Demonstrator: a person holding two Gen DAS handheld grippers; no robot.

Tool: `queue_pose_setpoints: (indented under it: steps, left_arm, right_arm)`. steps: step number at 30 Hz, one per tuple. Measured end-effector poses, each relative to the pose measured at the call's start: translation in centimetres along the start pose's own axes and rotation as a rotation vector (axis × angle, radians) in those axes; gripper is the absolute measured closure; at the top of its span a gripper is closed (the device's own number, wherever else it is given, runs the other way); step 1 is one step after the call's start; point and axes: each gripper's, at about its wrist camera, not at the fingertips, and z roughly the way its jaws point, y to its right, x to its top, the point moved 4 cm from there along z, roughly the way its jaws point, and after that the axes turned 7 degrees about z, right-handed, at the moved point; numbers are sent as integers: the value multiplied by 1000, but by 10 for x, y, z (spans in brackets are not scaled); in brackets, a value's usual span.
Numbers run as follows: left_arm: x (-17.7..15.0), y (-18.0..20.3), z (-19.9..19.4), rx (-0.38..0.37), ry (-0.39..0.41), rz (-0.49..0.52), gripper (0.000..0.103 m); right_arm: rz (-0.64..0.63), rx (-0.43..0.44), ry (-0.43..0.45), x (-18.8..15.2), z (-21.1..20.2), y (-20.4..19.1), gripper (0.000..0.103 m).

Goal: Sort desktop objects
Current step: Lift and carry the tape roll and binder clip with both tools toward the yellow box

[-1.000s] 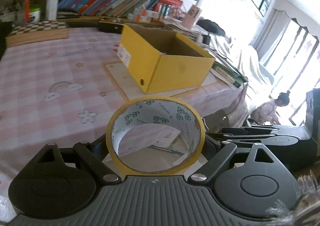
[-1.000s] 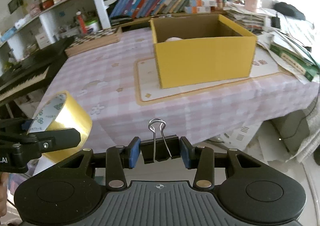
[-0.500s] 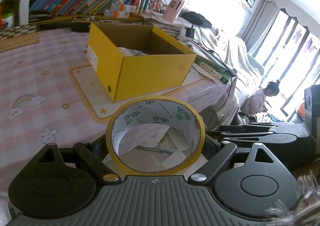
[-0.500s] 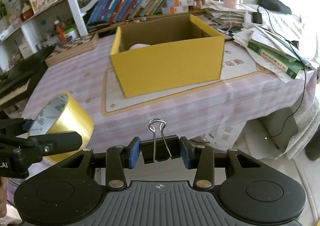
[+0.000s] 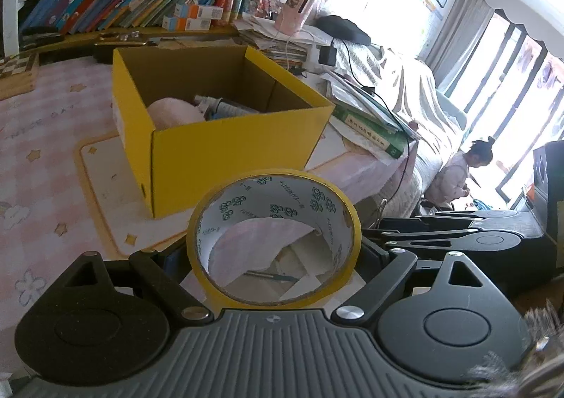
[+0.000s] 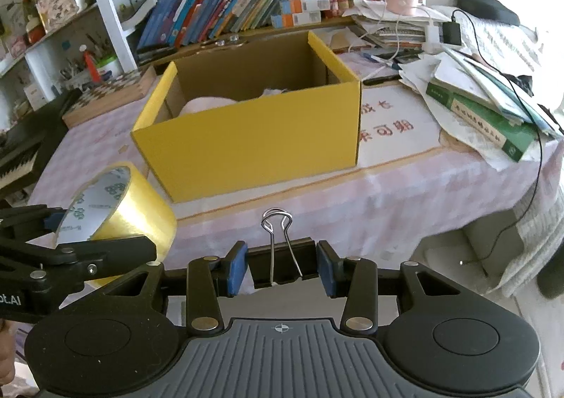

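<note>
Bookshelves crammed with leaning books back a table under a pink checked tablecloth, and a beige placemat lies toward the cloth's near edge. On that mat stands an open yellow cardboard box, with a pale pink soft bundle and some tubes or packets inside; what those are is unclear. A green book sits atop a paper pile at the table's right corner, with a black cable trailing over it and off the edge.

The left gripper pinches a roll of yellow packing tape between its jaws, the roll's open core facing the camera, held in the air just off the near edge of the table in front of the box. The right gripper has its blue pads pressed onto the black body of a binder clip, whose wire handles point up toward the box. The two tools hang side by side, close together, both short of the box.
</note>
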Motion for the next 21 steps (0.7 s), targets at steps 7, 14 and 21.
queue_pose_setpoints:
  steps: [7, 14, 21]
  left_arm:
    - [25, 8, 10, 48, 58, 8, 14]
    - [63, 4, 9, 114, 149, 3, 14]
    - [109, -7, 11, 206, 233, 29, 14]
  right_arm:
    - [-44, 44, 32, 33, 9, 13, 61]
    - [-104, 115, 116, 86, 10, 14, 61]
    - [-214, 162, 173, 132, 24, 5, 61]
